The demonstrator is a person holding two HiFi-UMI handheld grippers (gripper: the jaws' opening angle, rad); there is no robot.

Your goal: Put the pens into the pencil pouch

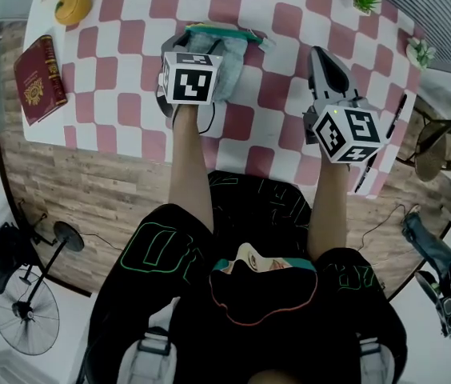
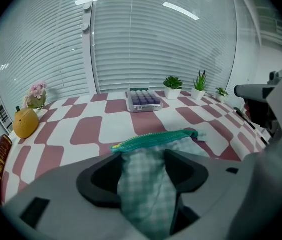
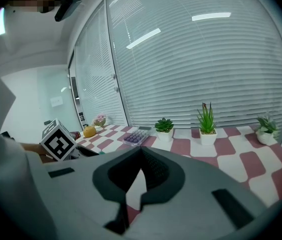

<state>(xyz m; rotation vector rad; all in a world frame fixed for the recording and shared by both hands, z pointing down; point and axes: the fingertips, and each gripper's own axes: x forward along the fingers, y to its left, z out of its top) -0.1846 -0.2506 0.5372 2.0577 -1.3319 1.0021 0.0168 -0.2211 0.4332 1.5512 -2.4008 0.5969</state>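
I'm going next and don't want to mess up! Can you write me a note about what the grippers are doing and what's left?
Left gripper: open, low over the pouch, with the pouch's checked cloth between its jaws but not squeezed.
Right gripper: shut, empty, held above the table to the right.
Things: the pouch lies flat on the table, its green zip on the far side. I can't make out any pen for sure.
Done: can't tell; the inside of the pouch is hidden.
Left: probably look inside the pouch, then find any pens not yet in it and put them in.
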